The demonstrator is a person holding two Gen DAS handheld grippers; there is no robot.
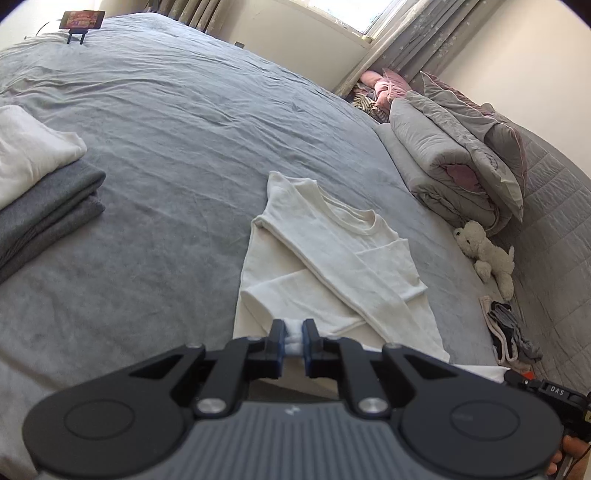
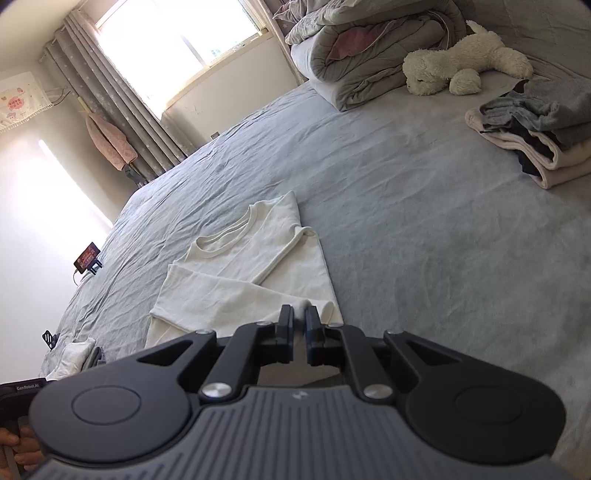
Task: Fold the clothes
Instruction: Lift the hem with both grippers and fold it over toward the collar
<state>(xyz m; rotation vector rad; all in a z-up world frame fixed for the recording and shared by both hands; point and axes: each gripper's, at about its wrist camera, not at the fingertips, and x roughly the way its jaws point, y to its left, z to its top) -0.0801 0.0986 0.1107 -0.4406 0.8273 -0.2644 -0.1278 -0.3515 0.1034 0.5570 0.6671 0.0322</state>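
A white long-sleeved shirt (image 1: 325, 258) lies on the grey bed, collar away from me, both sleeves folded across its front. My left gripper (image 1: 294, 338) is shut on a bunch of the shirt's hem at the near left, and white cloth shows between its blue pads. In the right wrist view the same white shirt (image 2: 240, 273) stretches ahead, and my right gripper (image 2: 300, 321) is shut on its near right hem. The near edge of the shirt is lifted off the bed at both grippers.
A folded stack of grey and white clothes (image 1: 40, 188) sits at the left. A rolled grey duvet (image 1: 450, 166), a white plush toy (image 1: 487, 254) and a small clothes pile (image 2: 539, 129) lie at the right. A phone on a stand (image 1: 82, 20) is at the far corner.
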